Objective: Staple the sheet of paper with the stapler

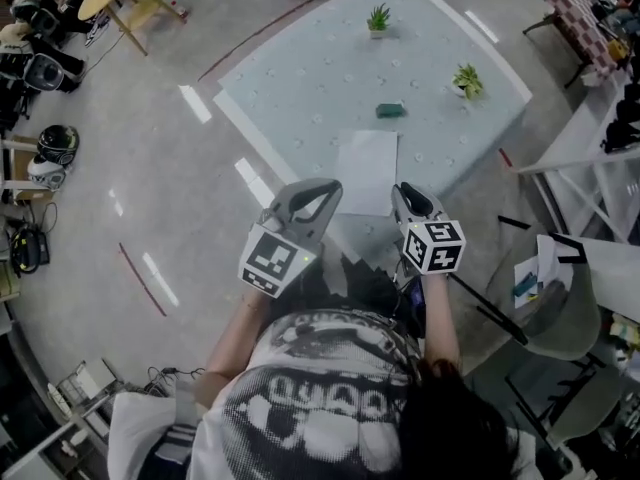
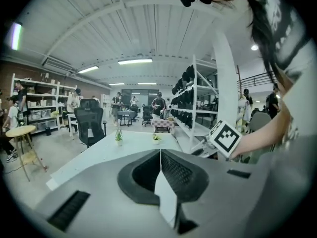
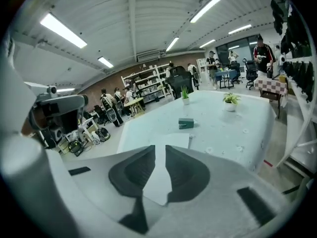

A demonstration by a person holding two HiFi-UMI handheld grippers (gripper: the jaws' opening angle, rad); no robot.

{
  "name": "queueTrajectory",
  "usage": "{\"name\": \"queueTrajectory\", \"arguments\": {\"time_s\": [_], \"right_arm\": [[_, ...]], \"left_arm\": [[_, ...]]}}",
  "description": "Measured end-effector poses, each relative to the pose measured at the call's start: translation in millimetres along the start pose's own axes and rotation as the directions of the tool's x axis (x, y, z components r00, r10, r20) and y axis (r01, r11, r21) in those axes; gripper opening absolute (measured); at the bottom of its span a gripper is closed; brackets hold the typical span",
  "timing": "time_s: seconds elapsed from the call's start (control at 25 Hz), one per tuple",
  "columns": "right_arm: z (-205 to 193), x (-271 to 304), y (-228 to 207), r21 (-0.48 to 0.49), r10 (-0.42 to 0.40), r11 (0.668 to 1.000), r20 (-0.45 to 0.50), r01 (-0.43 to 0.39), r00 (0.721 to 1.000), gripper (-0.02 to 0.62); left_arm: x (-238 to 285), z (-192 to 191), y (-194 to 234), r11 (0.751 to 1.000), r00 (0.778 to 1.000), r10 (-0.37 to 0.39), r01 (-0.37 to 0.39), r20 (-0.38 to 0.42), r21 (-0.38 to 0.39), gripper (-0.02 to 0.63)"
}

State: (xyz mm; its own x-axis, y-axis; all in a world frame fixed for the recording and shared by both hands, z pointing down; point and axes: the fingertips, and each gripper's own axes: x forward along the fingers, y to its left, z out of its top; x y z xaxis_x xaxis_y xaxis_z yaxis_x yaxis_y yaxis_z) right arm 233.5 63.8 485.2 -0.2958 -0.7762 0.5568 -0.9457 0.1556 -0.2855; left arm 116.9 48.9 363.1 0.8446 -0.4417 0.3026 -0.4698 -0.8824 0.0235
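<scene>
A white sheet of paper [image 1: 367,168] lies on the pale table [image 1: 300,88] near its front edge. A small green stapler [image 1: 390,111] sits just beyond the sheet. My left gripper [image 1: 328,188] hovers at the table's near edge, left of the paper, with its tips together and nothing between them. My right gripper [image 1: 404,190] hangs over the paper's near right corner, jaws slightly apart and empty. In the right gripper view the gripper [image 3: 160,148] points at the paper [image 3: 178,140], with the stapler [image 3: 186,123] behind it. In the left gripper view the gripper [image 2: 160,151] is shut.
Two small potted plants [image 1: 378,18] [image 1: 466,80] stand at the far side of the table. A grey chair [image 1: 570,313] is to my right, and white shelving [image 1: 590,158] stands beyond it. Helmets [image 1: 55,148] and gear lie on the floor at the left.
</scene>
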Motion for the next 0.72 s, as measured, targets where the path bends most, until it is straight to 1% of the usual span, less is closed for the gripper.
{"name": "queueTrajectory", "arguments": {"time_s": [0.16, 0.36, 0.52, 0.72], "right_arm": [[-10.6, 33.4, -25.7, -0.018, 0.027, 0.999, -0.079, -0.028, 0.996, 0.066], [-7.8, 66.7, -50.6, -0.017, 0.043, 0.999, -0.124, -0.045, 0.991, 0.071], [-8.7, 90.0, -64.0, -0.008, 0.057, 0.998, -0.16, -0.059, 0.985, 0.084], [-21.8, 106.9, -70.8, -0.014, 0.048, 0.999, -0.231, -0.053, 0.972, 0.104]], "left_arm": [[9.6, 1.8, 1.9, 0.997, 0.997, 0.07, -0.071, -0.018, -0.006, 0.005], [15.1, 4.9, 0.5, 0.991, 0.99, 0.132, -0.133, -0.047, -0.017, 0.005], [19.5, 4.7, 0.4, 0.983, 0.982, 0.183, -0.184, -0.046, -0.009, 0.005], [19.9, 2.4, -6.5, 0.974, 0.973, 0.223, -0.224, -0.066, -0.014, 0.005]]}}
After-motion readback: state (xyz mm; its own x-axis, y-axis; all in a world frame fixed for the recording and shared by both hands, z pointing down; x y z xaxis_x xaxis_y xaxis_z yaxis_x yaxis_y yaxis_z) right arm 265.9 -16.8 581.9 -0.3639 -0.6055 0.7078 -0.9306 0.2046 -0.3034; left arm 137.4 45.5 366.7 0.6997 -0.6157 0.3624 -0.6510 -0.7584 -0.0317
